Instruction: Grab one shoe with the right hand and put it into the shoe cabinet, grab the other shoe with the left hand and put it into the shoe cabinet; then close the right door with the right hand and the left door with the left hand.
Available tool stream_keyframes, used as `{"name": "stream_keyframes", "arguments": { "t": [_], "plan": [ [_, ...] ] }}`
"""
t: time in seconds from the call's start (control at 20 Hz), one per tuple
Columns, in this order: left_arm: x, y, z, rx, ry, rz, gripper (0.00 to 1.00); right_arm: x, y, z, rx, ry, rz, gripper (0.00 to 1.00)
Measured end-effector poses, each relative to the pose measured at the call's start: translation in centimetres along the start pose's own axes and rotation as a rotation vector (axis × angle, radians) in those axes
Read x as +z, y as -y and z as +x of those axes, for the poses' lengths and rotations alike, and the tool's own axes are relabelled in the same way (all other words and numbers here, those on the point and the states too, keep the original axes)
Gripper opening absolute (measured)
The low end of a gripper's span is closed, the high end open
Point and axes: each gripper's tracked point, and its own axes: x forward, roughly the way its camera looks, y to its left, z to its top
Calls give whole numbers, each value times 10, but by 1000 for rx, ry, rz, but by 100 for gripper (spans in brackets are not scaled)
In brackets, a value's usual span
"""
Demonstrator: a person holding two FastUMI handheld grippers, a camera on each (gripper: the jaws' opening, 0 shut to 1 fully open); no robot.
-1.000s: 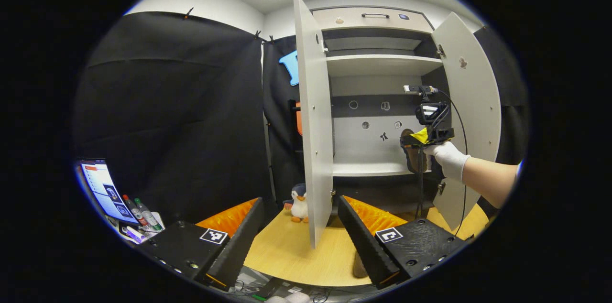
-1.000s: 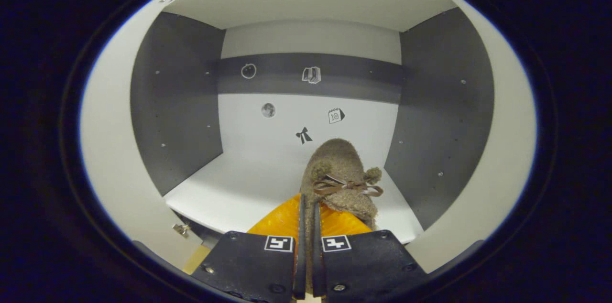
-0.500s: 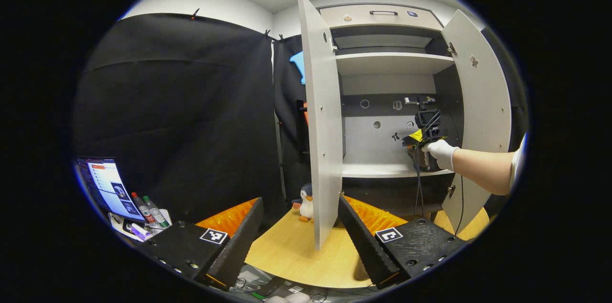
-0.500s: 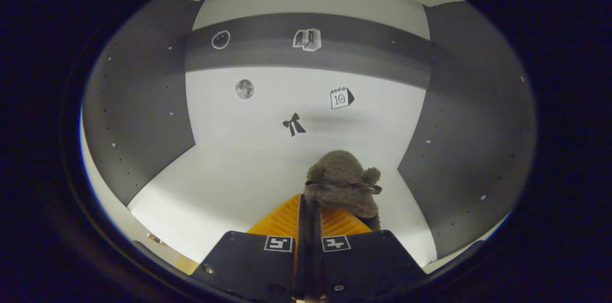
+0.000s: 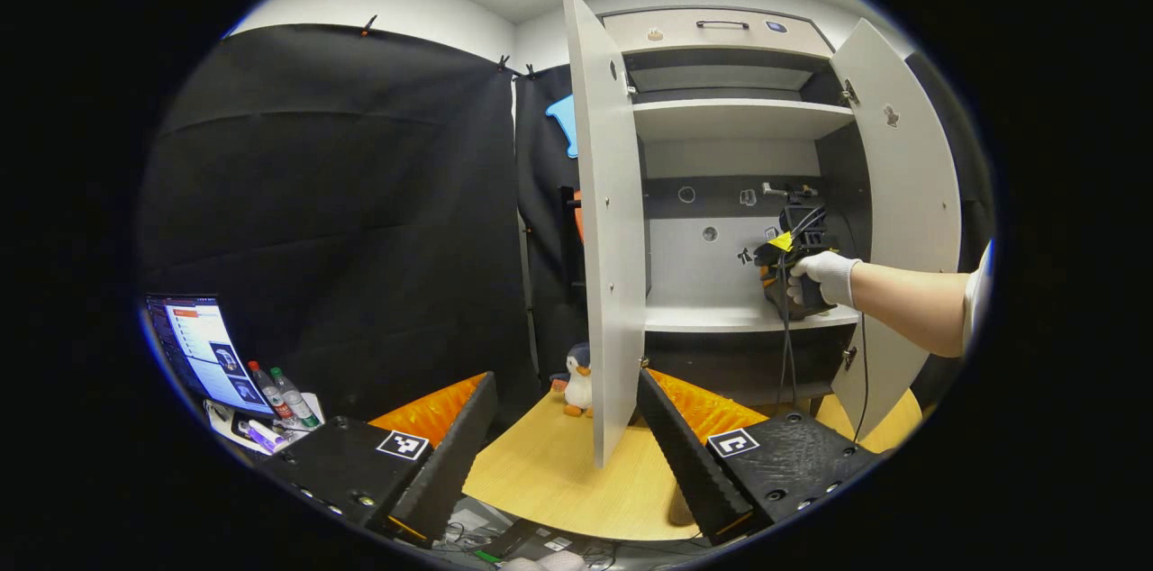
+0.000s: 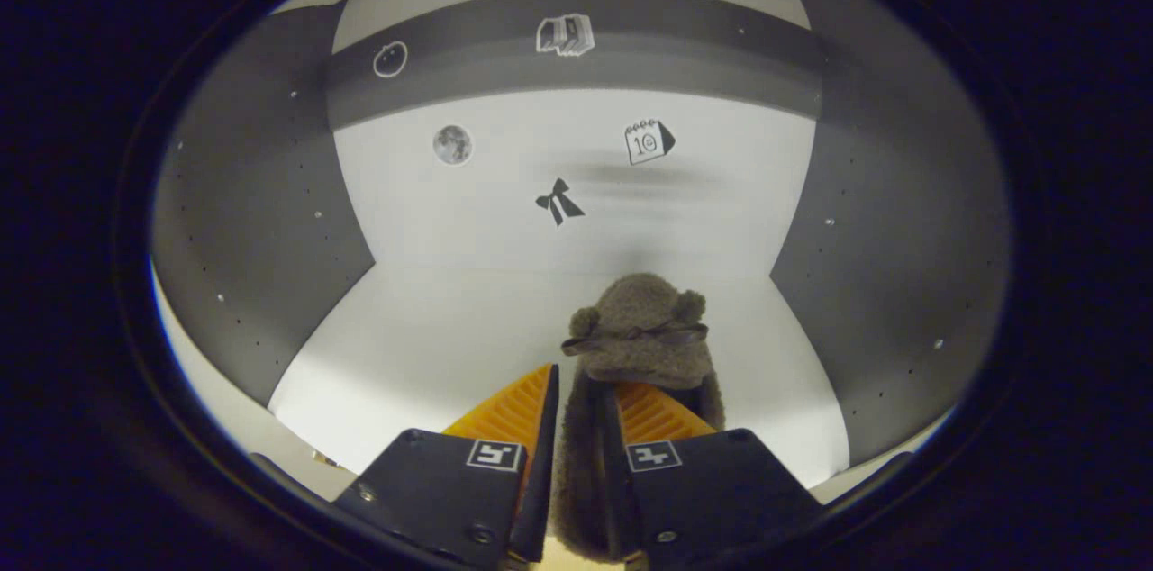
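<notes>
Jaws: right gripper (image 6: 576, 413) slackly parted around the heel of fuzzy brown shoe (image 6: 638, 332) low over cabinet shelf (image 6: 432, 346), left gripper (image 5: 563, 445) spread, empty above bench (image 5: 549, 472); risk: fuzz snagging, dragging shoe off shelf on withdrawal.

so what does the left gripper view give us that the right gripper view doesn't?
Left gripper view: the left door and right door standing open, a penguin toy, the table, and a gloved hand holding the right gripper at the shelf.
Right gripper view: the shoe on that shelf, its heel between slightly parted fingers.
Shared: the shelf and the back wall's stickers.
</notes>
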Motion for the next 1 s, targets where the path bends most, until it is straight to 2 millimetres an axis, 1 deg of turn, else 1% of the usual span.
{"name": "stream_keyframes", "arguments": {
  "t": [0.1,0.15,0.2,0.25,0.3,0.35,0.4,0.45,0.55,0.65,0.7,0.8,0.85,0.9,1.0],
  "plan": [
    [0,-1,-2,-8,3,-1,96,4,-3,-20,18,29,13,56],
    [1,-2,-4,-13,7,-1,96,10,-2,-33,17,63,24,68],
    [1,-1,-5,-22,10,0,96,19,1,-47,9,117,38,72],
    [3,-1,-5,-28,15,2,96,30,2,-64,2,173,38,81],
    [3,-1,-6,-36,19,3,96,38,5,-82,-10,225,24,78],
    [3,-1,-9,-46,21,2,96,41,6,-99,-17,271,4,91],
    [3,0,-12,-58,27,0,96,47,4,-121,-15,320,-12,95],
    [4,1,-15,-70,31,2,96,44,2,-139,-14,353,-30,100],
    [2,2,-20,-93,39,8,96,36,-3,-177,10,400,-30,100],
    [2,1,-24,-115,46,20,96,25,0,-214,19,449,-8,100],
    [1,0,-27,-127,47,25,96,16,4,-231,18,467,-11,99],
    [-1,2,-33,-159,50,28,96,-4,9,-259,23,495,-5,100],
    [-2,3,-35,-176,51,29,96,-18,13,-273,25,511,4,99],
    [-3,5,-37,-194,49,36,96,-39,19,-290,21,517,5,99],
    [-4,9,-38,-222,50,55,96,-77,39,-314,-10,512,0,99]
  ]
}}
